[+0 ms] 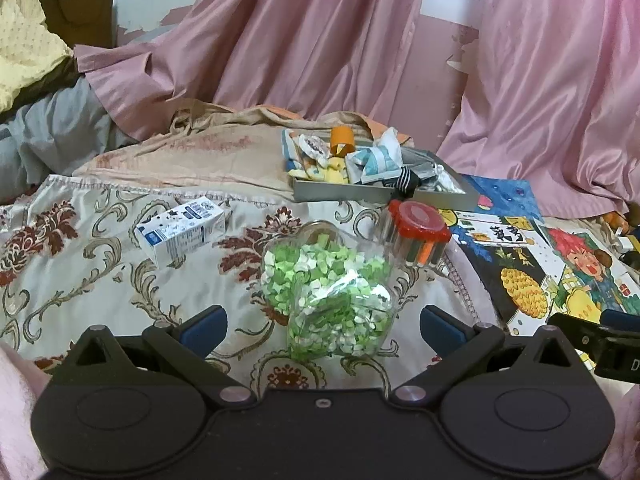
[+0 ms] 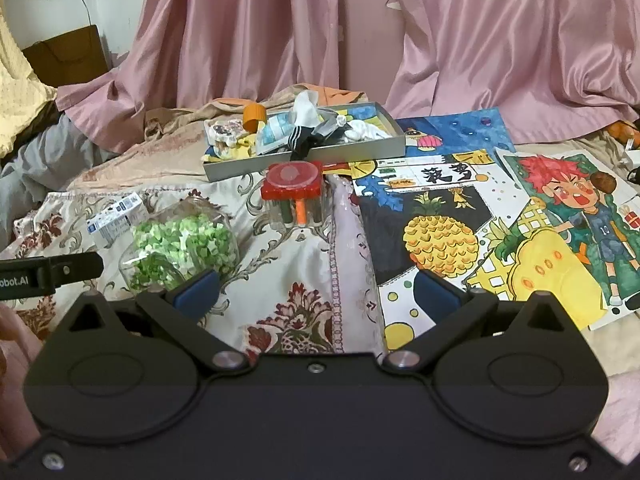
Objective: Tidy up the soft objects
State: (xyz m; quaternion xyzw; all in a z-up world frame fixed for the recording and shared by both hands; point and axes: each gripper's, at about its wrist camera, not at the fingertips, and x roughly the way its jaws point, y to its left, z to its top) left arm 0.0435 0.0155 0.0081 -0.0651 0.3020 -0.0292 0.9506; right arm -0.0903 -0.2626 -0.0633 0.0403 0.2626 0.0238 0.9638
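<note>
Both the left gripper (image 1: pixel 323 322) and right gripper (image 2: pixel 316 290) hang open and empty, so next comes reaching the far tray (image 2: pixel 304 162) of soft things

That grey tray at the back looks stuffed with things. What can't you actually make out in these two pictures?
- Grey tray: both views show a heap; the lower items are buried, and its floor is hidden.
- White carton: the print is too small to read; in the right wrist view the clear bag of green pieces covers part of it.
- Red-lidded jar: contents blurred behind the plastic.
- Right gripper: cut off by the left view's edge.
</note>
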